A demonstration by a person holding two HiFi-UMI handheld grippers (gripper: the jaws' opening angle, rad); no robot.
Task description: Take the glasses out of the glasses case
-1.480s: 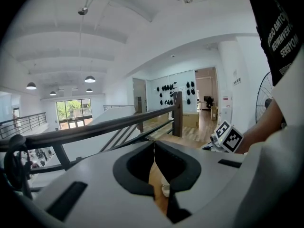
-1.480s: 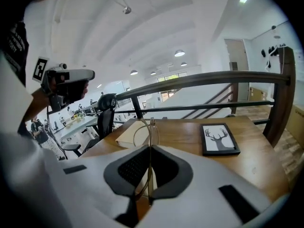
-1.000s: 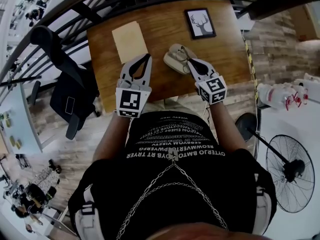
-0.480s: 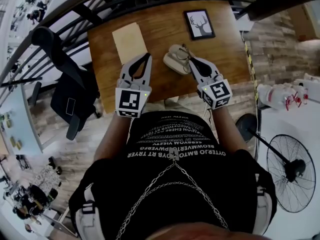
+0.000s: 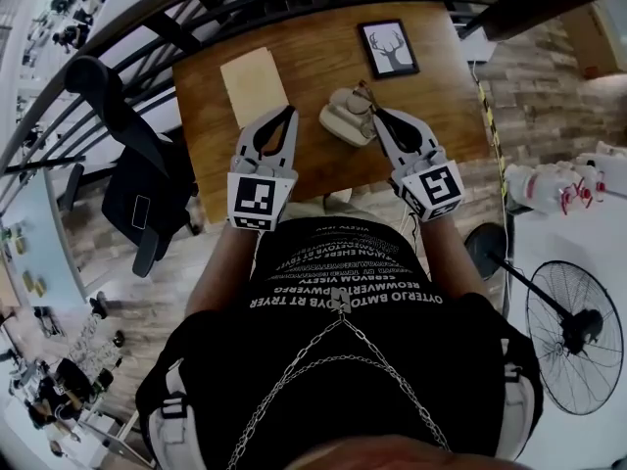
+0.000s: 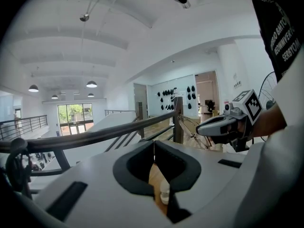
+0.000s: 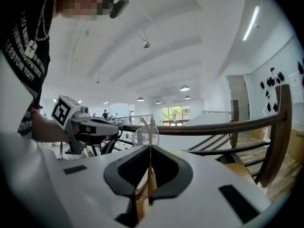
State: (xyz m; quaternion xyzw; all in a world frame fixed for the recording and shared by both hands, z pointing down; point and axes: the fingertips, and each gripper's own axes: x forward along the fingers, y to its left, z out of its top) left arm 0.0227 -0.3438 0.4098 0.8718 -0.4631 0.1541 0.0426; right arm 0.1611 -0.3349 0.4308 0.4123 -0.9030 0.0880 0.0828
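Right gripper view shows the glasses [image 7: 145,133] pinched by one thin arm in my right gripper [image 7: 150,151], its jaws tight on it. In the head view the glasses hang just above the pale glasses case [image 5: 343,120], maybe not touching it; they look too small to be sure. The case sits on the wooden table [image 5: 323,62]. My left gripper [image 6: 153,145] is squeezed closed on nothing, near the case.
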